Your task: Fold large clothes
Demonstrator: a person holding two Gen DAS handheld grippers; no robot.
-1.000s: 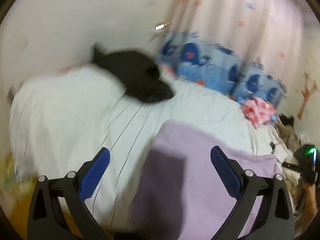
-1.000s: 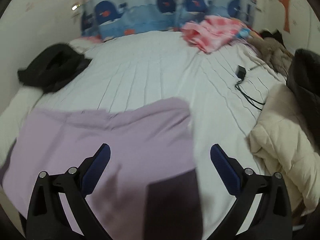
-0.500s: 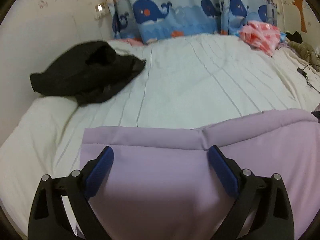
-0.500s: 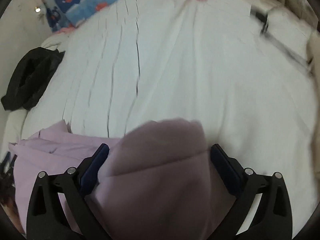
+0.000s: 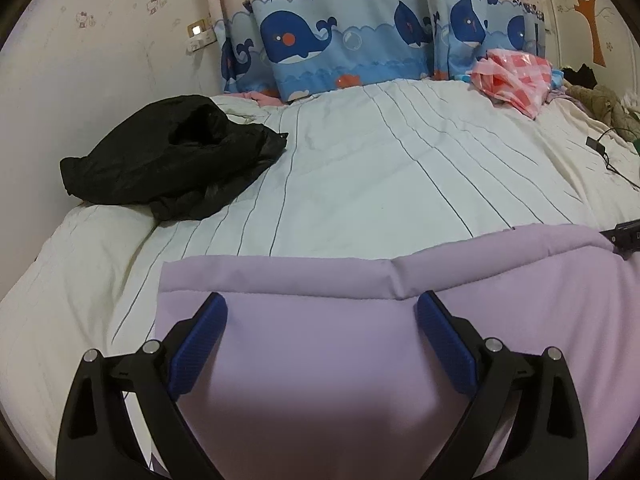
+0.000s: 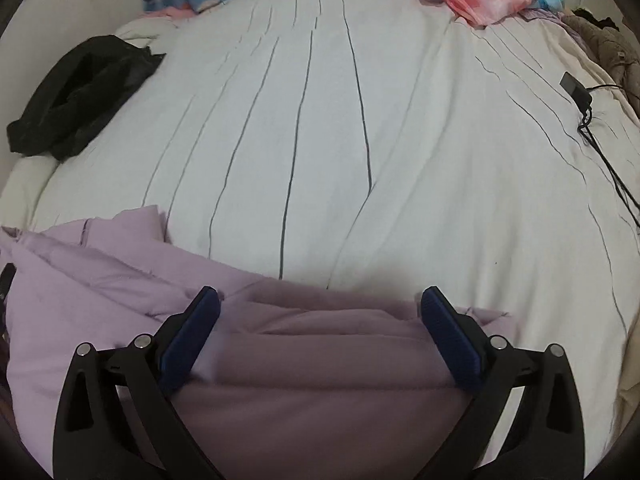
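Black jacket (image 5: 168,152) far-left, pink bundle (image 5: 516,76) and charger cable (image 6: 592,120) far-right, wide bare bedsheet (image 6: 340,140) beyond lilac garment (image 5: 340,360), left gripper (image 5: 322,340) and right gripper (image 6: 320,332) both spread apart.

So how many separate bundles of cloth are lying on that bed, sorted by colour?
Lilac: 1, the lilac garment by the grippers
Black: 1, the black jacket near the wall
Pink checked: 1, the pink bundle by the whale curtain
Brownish: 1, partly seen brown heap
Total: 4

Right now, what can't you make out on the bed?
- Lilac garment: near part cut off by the bottom edge, both views; type unclear.
- Left tool, right tool: open; contact with the cloth unclear.
- Black device: too small to identify.
- Black clothing: crumpled, type unclear.
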